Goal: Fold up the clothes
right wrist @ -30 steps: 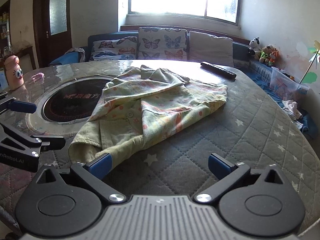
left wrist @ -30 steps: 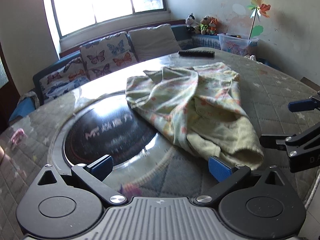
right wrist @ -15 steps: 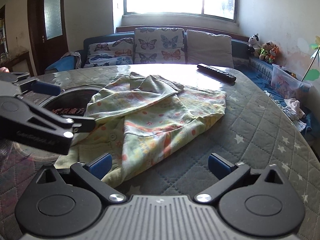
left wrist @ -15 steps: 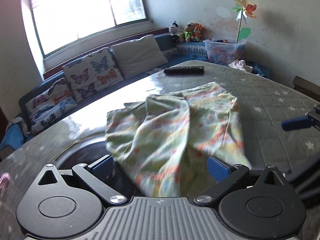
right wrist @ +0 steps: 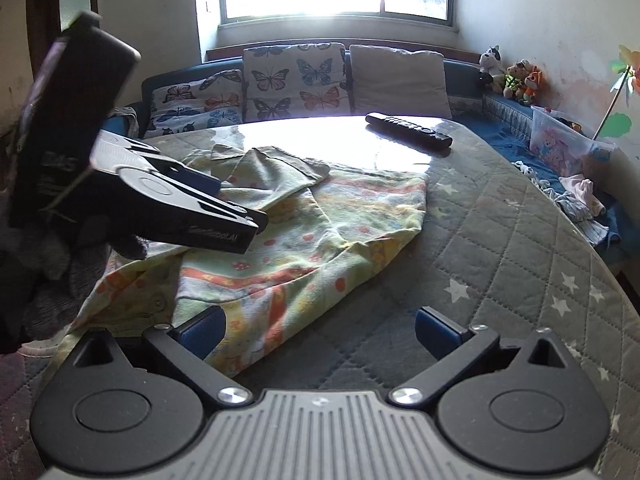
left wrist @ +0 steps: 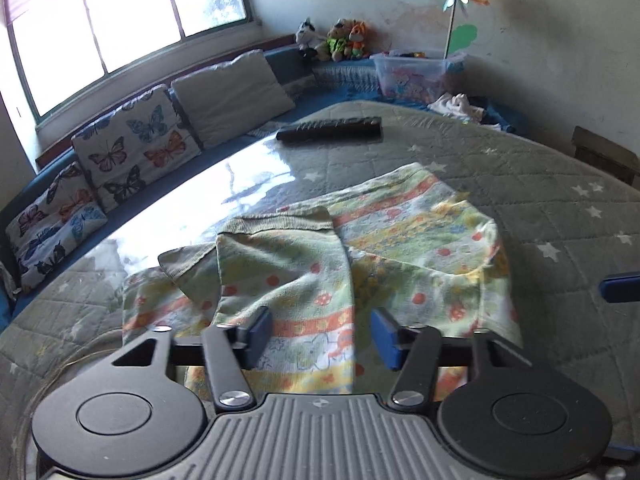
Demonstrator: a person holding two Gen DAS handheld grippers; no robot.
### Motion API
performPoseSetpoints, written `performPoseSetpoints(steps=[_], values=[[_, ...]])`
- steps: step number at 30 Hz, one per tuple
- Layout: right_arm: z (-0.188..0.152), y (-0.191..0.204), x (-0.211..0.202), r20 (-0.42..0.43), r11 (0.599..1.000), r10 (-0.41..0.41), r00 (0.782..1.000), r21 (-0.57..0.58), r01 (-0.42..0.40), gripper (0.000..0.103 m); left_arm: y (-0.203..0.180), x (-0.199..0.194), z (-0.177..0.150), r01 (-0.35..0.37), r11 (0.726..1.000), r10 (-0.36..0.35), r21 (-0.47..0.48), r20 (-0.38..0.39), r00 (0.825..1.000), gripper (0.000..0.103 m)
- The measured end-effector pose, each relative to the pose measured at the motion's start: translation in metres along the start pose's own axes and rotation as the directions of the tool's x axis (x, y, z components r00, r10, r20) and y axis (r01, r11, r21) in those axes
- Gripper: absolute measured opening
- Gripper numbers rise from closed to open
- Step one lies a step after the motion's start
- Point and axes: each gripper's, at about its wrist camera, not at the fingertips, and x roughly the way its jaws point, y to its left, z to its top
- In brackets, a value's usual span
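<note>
A pale green garment with orange and yellow print (left wrist: 360,264) lies crumpled on the round quilted table (left wrist: 560,200); it also shows in the right wrist view (right wrist: 304,236). My left gripper (left wrist: 322,338) hovers over the garment's near part with its jaws partly closed and apart, holding nothing. It shows from the side in the right wrist view (right wrist: 208,200), over the garment's left part. My right gripper (right wrist: 318,330) is open and empty at the garment's near right edge, its left finger over the cloth.
A black remote control (left wrist: 330,128) lies at the table's far side, also in the right wrist view (right wrist: 408,129). A bench with butterfly cushions (right wrist: 296,80), plush toys (left wrist: 340,38) and a plastic box (left wrist: 416,76) runs behind the table.
My left gripper has moved right and forward over the garment and its jaws have narrowed. The right gripper has edged forward.
</note>
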Motion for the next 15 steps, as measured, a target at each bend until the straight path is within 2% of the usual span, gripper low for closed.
performPoseSetpoints(steps=[2,3,4,5,10,15], values=[[0.002,-0.002,0.001,0.001,1.0,0.0,1.0,0.0,0.0,0.102,0.007,0.007,-0.003,-0.002,1.0,0.002,-0.016,-0.01,1.0,0.026],[0.003,-0.003,0.002,0.002,1.0,0.0,1.0,0.0,0.0,0.1,0.011,0.007,-0.004,-0.005,1.0,0.004,-0.025,-0.008,1.0,0.022],[0.005,-0.004,0.002,0.004,1.0,0.001,1.0,-0.002,-0.001,0.099,0.015,0.003,-0.005,-0.01,0.999,0.01,-0.035,0.004,1.0,0.009],[0.006,-0.004,0.003,0.004,1.0,0.004,1.0,-0.004,-0.004,0.097,0.019,-0.001,-0.006,-0.015,0.999,0.016,-0.045,0.015,1.0,0.006],[0.017,0.001,0.008,0.011,0.999,0.03,0.999,-0.017,-0.03,0.09,0.05,-0.036,-0.011,-0.069,0.988,0.08,-0.135,0.078,0.994,0.002],[0.033,0.019,0.02,0.015,0.995,0.085,0.996,-0.059,-0.084,0.083,0.087,-0.074,-0.03,-0.161,0.956,0.19,-0.243,0.097,0.977,0.002]])
